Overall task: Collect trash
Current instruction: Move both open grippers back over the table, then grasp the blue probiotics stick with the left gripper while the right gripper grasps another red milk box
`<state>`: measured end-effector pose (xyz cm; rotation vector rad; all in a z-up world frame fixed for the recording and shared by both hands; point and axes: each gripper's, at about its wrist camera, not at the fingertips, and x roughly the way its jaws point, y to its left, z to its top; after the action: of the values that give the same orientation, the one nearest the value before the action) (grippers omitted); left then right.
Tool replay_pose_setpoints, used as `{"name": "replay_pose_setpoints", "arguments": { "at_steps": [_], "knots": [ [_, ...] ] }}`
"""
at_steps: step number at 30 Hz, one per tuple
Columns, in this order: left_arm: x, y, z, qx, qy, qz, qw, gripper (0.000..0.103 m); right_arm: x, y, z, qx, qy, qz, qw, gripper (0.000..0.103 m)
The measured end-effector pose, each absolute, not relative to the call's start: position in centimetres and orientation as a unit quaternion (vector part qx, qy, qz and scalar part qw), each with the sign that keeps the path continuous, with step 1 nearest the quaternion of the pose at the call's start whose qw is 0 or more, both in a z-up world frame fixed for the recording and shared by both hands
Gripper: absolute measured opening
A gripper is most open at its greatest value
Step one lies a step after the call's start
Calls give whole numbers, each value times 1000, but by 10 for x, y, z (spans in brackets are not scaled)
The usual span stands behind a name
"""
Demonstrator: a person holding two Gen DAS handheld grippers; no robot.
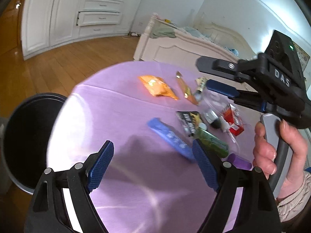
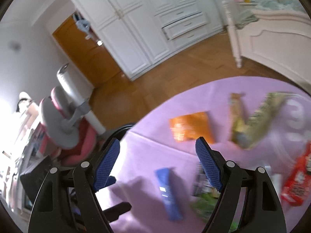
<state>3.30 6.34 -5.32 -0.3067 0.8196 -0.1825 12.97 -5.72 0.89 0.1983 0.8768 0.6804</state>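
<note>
Over the purple table (image 1: 120,174) both our grippers, left (image 1: 153,167) and right (image 2: 157,165), gape wide, empty. We'd straddle the blue wrapper (image 1: 169,137) squarely, then carry it to the bin (image 1: 25,136).

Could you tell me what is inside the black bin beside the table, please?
The black bin shows only a dark interior; no trash is visible inside. Its bottom is lost in shadow, and the table edge covers part.
</note>
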Motion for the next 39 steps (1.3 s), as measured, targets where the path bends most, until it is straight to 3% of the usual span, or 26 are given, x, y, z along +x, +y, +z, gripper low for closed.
{"name": "replay_pose_setpoints", "arguments": {
  "at_steps": [13, 17, 24, 27, 29, 36, 39],
  "knots": [
    [67, 21, -67, -133, 423, -81, 893, 81, 120, -165, -4, 88, 388, 189, 898, 79],
    [75, 11, -70, -116, 435, -76, 890, 81, 132, -198, -23, 95, 411, 136, 897, 85],
    [79, 4, -70, -84, 444, -56, 890, 76, 154, -218, -55, 89, 456, 98, 880, 85],
    [78, 9, -69, -88, 441, -55, 891, 66, 155, -209, -63, 64, 466, 97, 877, 85],
    [78, 10, -69, -75, 442, -39, 893, 48, 153, -204, -68, 45, 464, 101, 879, 79],
    [76, 21, -69, -96, 440, -39, 892, 34, 144, -200, -68, 24, 450, 114, 885, 61],
    [75, 24, -70, -101, 440, -42, 891, 26, 138, -204, -69, 35, 449, 126, 884, 59]
  ]
}}
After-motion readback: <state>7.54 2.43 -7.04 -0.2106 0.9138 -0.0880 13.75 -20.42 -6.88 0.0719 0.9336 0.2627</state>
